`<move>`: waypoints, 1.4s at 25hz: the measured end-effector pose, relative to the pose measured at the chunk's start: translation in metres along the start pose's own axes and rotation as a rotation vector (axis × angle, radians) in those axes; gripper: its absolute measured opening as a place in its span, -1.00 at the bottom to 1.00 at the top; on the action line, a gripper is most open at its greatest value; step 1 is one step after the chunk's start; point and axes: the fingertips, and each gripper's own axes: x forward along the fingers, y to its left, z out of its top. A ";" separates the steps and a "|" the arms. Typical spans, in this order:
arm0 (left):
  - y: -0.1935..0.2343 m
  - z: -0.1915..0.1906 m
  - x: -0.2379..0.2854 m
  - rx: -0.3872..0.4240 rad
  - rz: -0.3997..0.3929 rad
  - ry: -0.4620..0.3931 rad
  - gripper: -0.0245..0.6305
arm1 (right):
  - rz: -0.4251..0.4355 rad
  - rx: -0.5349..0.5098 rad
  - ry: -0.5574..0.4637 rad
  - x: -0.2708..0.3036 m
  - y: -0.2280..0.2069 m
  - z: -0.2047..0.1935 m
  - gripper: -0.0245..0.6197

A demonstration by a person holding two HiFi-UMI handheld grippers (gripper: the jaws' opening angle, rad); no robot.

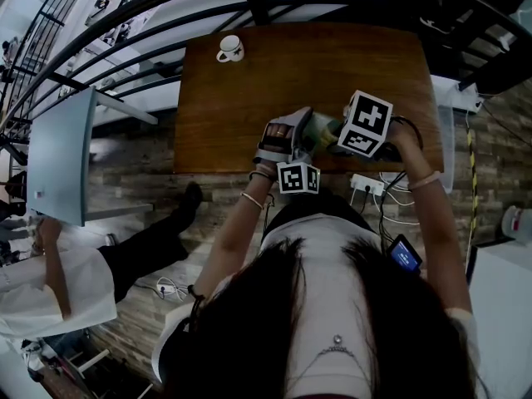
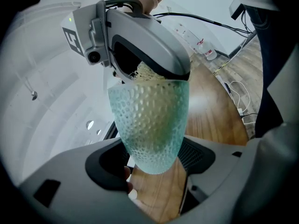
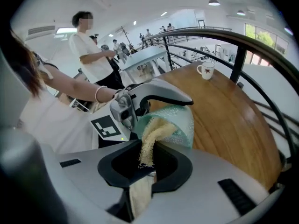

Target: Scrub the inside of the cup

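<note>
Wooden table [image 1: 316,73] beneath cup [image 2: 149,125] — white mug [image 1: 230,48] far corner, black railing [image 3: 239,59] beyond.

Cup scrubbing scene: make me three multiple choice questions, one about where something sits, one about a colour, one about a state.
1. Where is the white mug?
A. On a far corner of the table
B. On the floor
C. On a chair

2. What colour is the dimpled cup?
A. Red
B. Pale teal
C. Black

3. What state is the right gripper in?
A. Open and empty
B. Shut on the beige scrubber
C. Holding a spoon

Answers: A, the head view shows it at the far left corner; B, the left gripper view shows teal glass; B, the scrubber runs from it into the cup.
</note>
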 end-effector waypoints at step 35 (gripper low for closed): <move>0.008 -0.007 0.008 -0.014 0.034 0.033 0.10 | 0.177 0.093 -0.233 -0.005 0.004 0.021 -0.67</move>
